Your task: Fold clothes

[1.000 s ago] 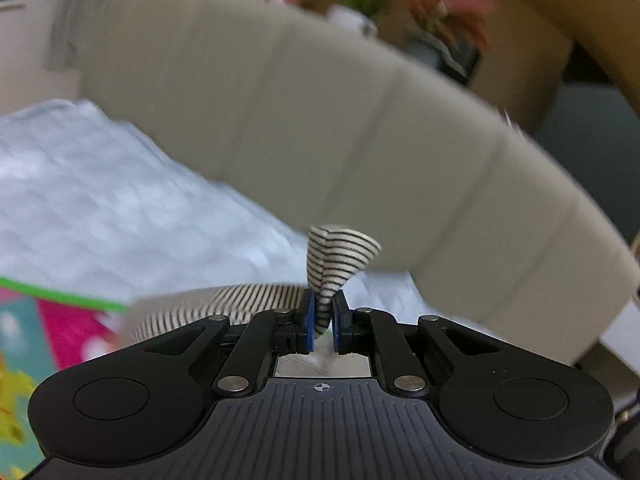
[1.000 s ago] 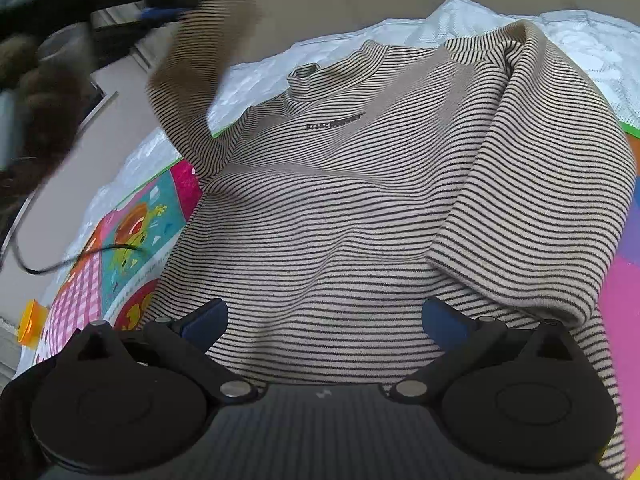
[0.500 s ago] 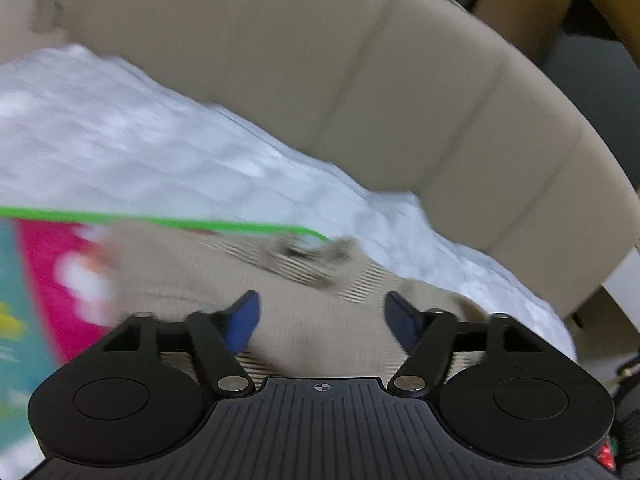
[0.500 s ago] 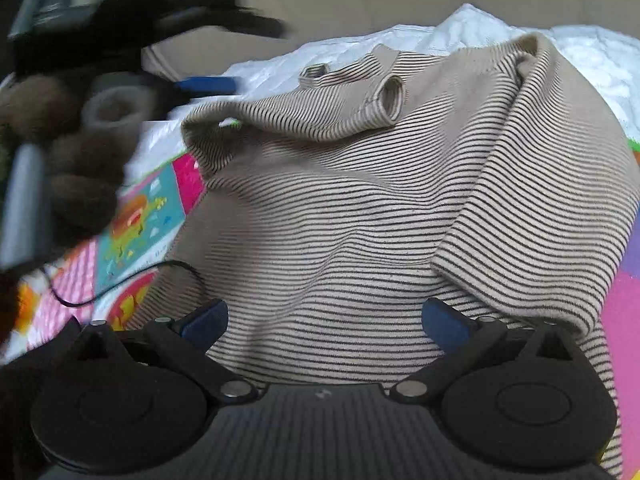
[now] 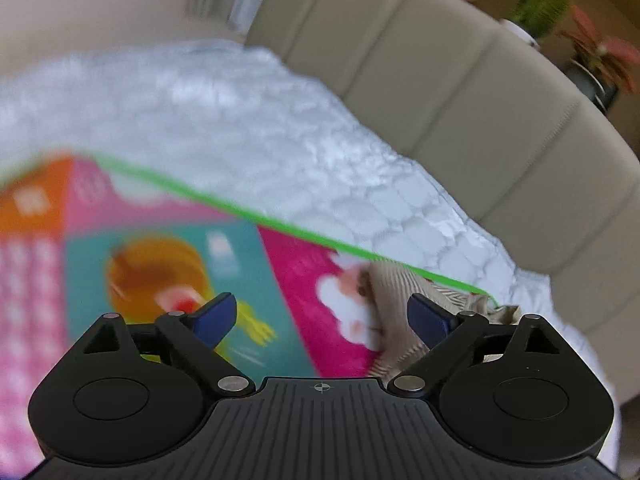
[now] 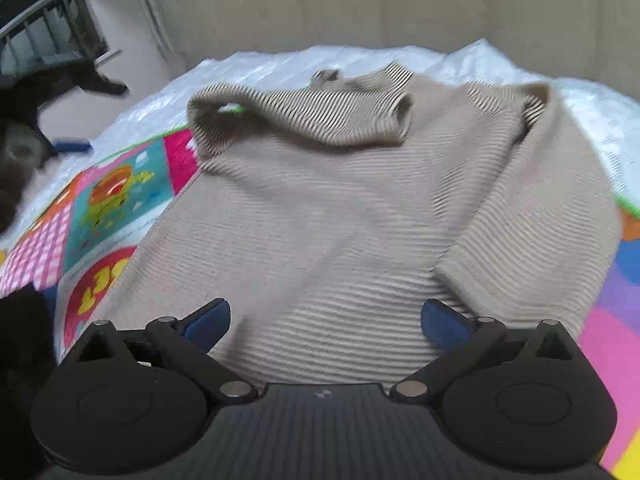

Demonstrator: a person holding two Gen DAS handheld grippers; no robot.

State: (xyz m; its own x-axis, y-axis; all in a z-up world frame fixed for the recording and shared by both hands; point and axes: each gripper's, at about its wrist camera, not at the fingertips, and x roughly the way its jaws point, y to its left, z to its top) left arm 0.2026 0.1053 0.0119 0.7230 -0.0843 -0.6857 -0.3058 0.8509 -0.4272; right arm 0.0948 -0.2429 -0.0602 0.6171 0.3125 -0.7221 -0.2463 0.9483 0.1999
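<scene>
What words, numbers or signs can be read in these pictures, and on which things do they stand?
Nothing can be read with certainty.
Play mat: yellow shapes on a red circle, perhaps digits; too blurred and half hidden by the sweater.
Play mat, left wrist view: cartoon pictures only, blurred.
Left gripper: a small crosshair sign on its body, no letters.
Right gripper: a small pale mark on its body, too small to read.

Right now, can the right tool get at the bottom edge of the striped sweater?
Probably yes. The right tool is open and hangs over the lower part of the striped sweater, which lies flat on the play mat. Nothing sits between them; the hem itself is hidden behind the tool's body.
</scene>
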